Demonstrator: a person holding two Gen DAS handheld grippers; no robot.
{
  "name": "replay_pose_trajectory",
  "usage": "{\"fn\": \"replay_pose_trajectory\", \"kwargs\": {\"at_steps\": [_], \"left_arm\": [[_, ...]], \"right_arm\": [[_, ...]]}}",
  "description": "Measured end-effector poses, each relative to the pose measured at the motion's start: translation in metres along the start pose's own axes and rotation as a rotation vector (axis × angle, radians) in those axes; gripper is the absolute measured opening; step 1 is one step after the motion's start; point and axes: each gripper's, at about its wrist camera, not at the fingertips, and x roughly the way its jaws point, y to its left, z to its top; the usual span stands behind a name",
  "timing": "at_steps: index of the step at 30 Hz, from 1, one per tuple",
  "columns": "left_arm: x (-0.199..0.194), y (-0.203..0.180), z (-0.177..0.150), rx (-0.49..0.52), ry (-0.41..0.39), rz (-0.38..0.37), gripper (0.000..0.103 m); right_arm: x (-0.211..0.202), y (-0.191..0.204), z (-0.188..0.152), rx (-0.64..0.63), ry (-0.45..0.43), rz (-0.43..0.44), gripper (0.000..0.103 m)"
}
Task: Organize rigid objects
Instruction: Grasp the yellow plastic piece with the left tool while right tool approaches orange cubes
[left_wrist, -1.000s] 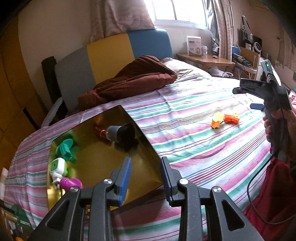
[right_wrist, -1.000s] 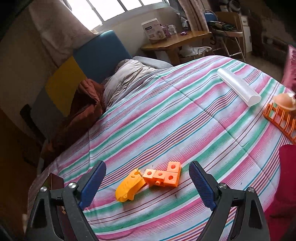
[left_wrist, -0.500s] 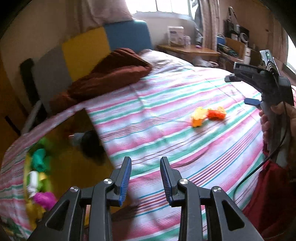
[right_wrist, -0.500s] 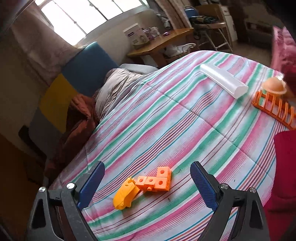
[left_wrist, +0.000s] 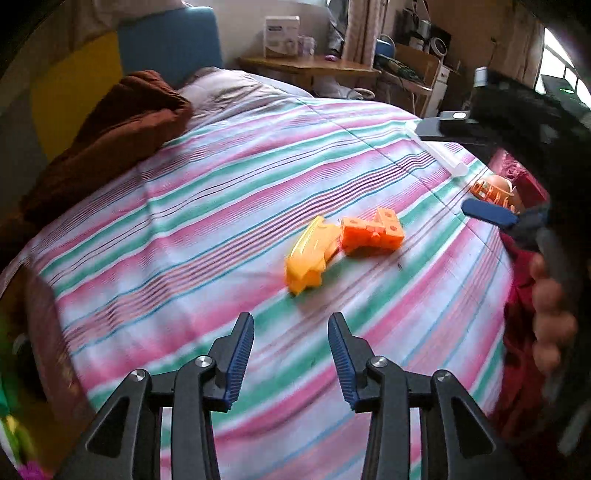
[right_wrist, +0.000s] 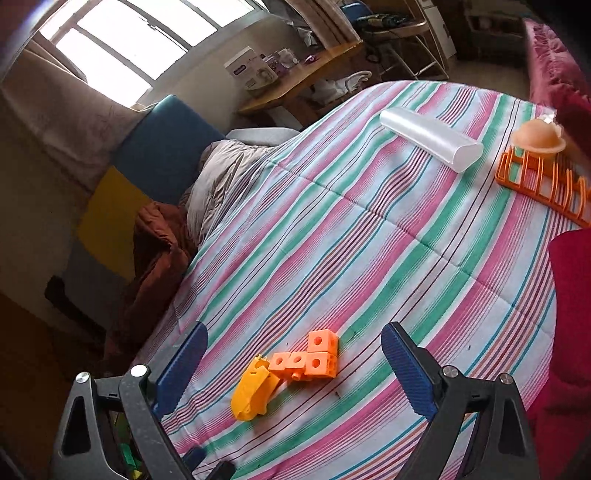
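Observation:
A yellow plastic piece (left_wrist: 310, 254) (right_wrist: 253, 391) and an orange piece of joined cubes (left_wrist: 371, 232) (right_wrist: 310, 360) lie touching on the striped bedspread (left_wrist: 207, 206). My left gripper (left_wrist: 290, 332) hovers just short of the yellow piece; its jaws are opening and hold nothing. My right gripper (right_wrist: 295, 328) stands wide open over the same two pieces without touching them. In the left wrist view the right gripper (left_wrist: 465, 170) comes in from the right edge, held by a hand (left_wrist: 554, 325).
A clear plastic tube (right_wrist: 430, 138) lies farther up the bed. An orange rack (right_wrist: 543, 184) carries a peach-coloured piece (right_wrist: 539, 136). A brown blanket (left_wrist: 110, 136) is bunched at the headboard. A box wall (left_wrist: 48, 332) shows at the left edge.
The left gripper has swung right, away from the gold box and toward the yellow and orange pieces, and its jaws have widened. The right gripper has rolled slightly but stays over the pieces.

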Motion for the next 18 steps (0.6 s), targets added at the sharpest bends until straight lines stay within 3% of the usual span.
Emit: {"fn": "replay_pose_trajectory", "kwargs": {"at_steps": [5,8,13,14,15,18], "left_arm": [[0.021,-0.008,0.023,0.057,0.008,-0.037,0.043],[0.031,-0.012,0.032,0.087,0.013,-0.045,0.052],[0.05,-0.017,0.044,0.134,0.021,-0.047,0.052],[0.057,-0.014,0.044,0.127,0.036,-0.049,0.049],[0.062,-0.012,0.044,0.117,0.055,-0.049,0.029],[0.06,-0.005,0.034,0.077,0.057,-0.054,0.03]], "right_arm": [[0.005,-0.001,-0.002,0.014,0.026,0.01,0.096],[0.007,0.0,-0.003,0.013,0.037,0.017,0.096],[0.01,0.001,-0.004,0.005,0.048,0.011,0.096],[0.011,0.001,-0.004,0.002,0.048,0.006,0.096],[0.011,0.002,-0.004,-0.004,0.048,0.0,0.096],[0.013,0.001,-0.005,-0.012,0.051,-0.021,0.096]]}}
